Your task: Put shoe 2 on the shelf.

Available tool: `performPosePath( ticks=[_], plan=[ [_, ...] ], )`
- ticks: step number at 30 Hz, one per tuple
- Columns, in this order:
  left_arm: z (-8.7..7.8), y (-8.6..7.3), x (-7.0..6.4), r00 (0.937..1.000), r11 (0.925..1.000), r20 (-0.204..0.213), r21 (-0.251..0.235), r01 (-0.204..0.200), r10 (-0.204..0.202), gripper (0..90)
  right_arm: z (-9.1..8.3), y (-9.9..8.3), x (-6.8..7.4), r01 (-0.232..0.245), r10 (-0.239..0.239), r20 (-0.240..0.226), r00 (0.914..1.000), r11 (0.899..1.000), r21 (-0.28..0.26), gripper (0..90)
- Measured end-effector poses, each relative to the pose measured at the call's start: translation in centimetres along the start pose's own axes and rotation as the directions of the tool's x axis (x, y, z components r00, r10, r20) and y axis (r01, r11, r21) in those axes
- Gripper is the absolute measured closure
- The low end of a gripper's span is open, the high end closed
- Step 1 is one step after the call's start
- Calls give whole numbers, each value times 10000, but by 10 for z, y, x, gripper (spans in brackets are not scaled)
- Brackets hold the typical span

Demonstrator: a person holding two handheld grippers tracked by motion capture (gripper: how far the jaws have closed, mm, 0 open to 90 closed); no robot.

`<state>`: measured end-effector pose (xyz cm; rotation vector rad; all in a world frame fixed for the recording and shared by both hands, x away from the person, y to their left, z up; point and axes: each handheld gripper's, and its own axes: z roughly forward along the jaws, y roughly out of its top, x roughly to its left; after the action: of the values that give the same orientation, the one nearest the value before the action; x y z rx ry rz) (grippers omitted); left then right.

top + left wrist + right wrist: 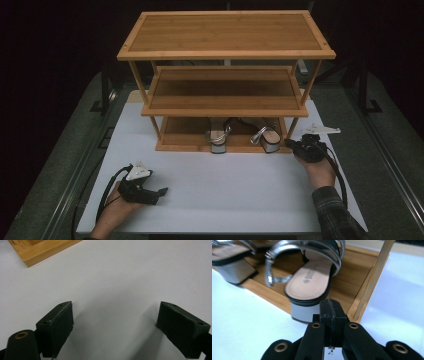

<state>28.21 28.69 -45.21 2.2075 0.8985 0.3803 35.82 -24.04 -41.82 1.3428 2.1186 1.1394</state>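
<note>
A three-tier bamboo shoe rack [225, 50] stands on the white table [215, 195]. Two silver strappy block-heel sandals sit on its bottom shelf, one to the left [218, 139] and one to the right [266, 139], heels toward me. My right gripper [289, 144] is shut with nothing in it, its tip just in front of the right sandal's heel [308, 290] beside the rack's front right post [372, 277]. My left gripper [162, 191] lies low on the table at the front left, open, with bare white table between its pads [60, 327].
A corner of the rack's bottom shelf [37, 250] shows far ahead of the left gripper. A grey three-cornered plate [320, 130] lies on the table right of the rack. Dark floor and metal rails surround the table.
</note>
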Motion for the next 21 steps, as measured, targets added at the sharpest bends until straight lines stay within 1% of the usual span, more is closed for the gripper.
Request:
performPosePath(
  ticks=[1, 2, 3, 4, 5, 6, 7, 8, 10, 12, 17, 18, 21],
  plan=[
    [0, 0, 0, 10000, 10000, 0, 0, 0, 0, 127, 0, 0, 0, 0, 0, 0, 10000, 10000, 0, 895],
    [0, 0, 0, 10000, 10000, 4, -9, 1, -1, 127, 10, -1, -1, 25, -27, 87, 10000, 9999, 158, 897],
    [0, 0, 0, 10000, 10000, 4, -9, 1, -1, 126, 10, -1, -1, 25, -27, 87, 10000, 9999, 158, 897],
    [0, 0, 0, 10000, 10000, 1, -2, -1, 1, 127, 19, -2, -2, 138, -142, 163, 9998, 9995, 267, 897],
    [0, 0, 0, 10000, 10000, 1, -2, -1, 1, 127, 19, -2, -2, 138, -142, 163, 9998, 9995, 267, 897],
    [0, 0, 0, 10000, 10000, 5, -11, 4, -4, 127, 25, -2, -2, 302, -311, 279, 9991, 9990, 322, 896],
    [0, 0, 0, 10000, 10000, 5, -11, 4, -4, 127, 25, -2, -2, 302, -311, 279, 9991, 9990, 322, 896],
    [0, 0, 0, 10000, 10000, 7, -12, 4, -4, 127, 30, -2, -2, 424, -432, 326, 9985, 9988, 245, 896],
    [0, 0, 0, 10000, 10000, 4, -11, 2, -2, 127, 33, -2, -1, 603, -612, 444, 9971, 9980, 202, 897],
    [0, 0, 0, 10000, 10000, 4, -10, 1, -1, 126, 36, -2, -2, 629, -635, 448, 9970, 9979, 138, 898],
    [0, 0, 0, 10000, 10000, 12, 3, 4, -4, 127, 36, 0, -1, 649, -647, 279, 9975, 9979, -69, 898],
    [0, 0, 0, 10000, 10000, 11, 4, -6, 6, 127, 37, 0, 2, 747, -746, 125, 9971, 9972, -83, 898],
    [0, 0, 0, 10000, 10000, 12, 3, -5, 5, 127, 38, 0, 4, 738, -738, 34, 9973, 9973, -54, 898]
  ],
)
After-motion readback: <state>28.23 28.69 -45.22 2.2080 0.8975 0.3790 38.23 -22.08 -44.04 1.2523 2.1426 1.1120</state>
